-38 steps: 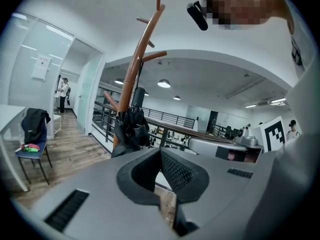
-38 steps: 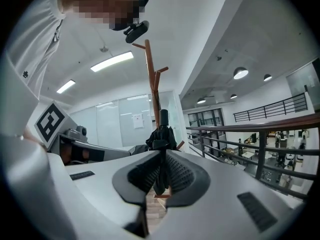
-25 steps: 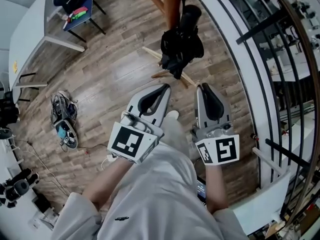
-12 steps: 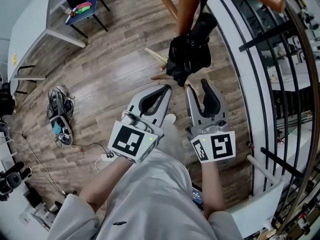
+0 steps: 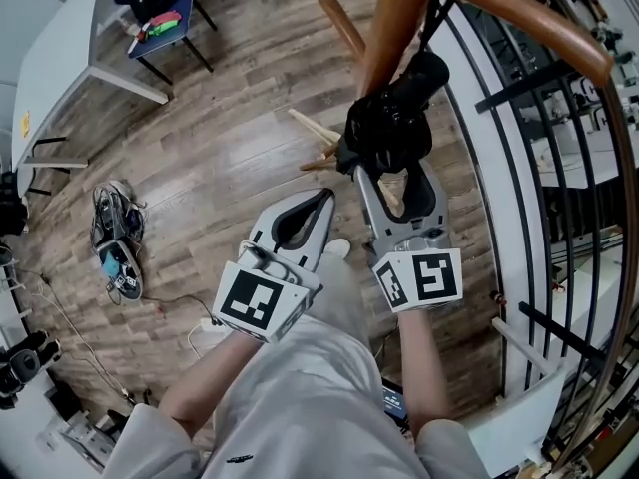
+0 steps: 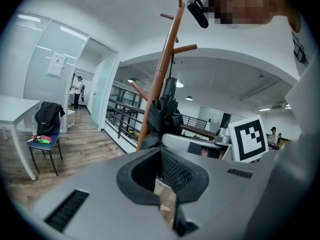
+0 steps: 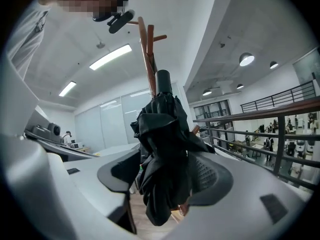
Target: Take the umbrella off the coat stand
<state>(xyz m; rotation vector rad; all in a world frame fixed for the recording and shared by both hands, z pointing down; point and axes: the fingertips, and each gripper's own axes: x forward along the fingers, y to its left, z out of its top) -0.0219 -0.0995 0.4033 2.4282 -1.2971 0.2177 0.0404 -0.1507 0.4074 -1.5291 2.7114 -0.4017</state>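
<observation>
**A:** Left side first?

**B:** The grey left gripper [image 5: 324, 198] is empty, jaws pressed together, low over the floor.

**A:** And the right?

**B:** The grey right gripper [image 5: 395, 176] has just been opening. Its jaws stand spread around the folded black fabric umbrella [image 7: 165, 154], which hangs on the brown wooden coat stand [image 5: 397, 13].

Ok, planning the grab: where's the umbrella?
Head view, upper right: the umbrella hangs on the coat stand, between the right gripper's jaws, which have just been opening.
</observation>
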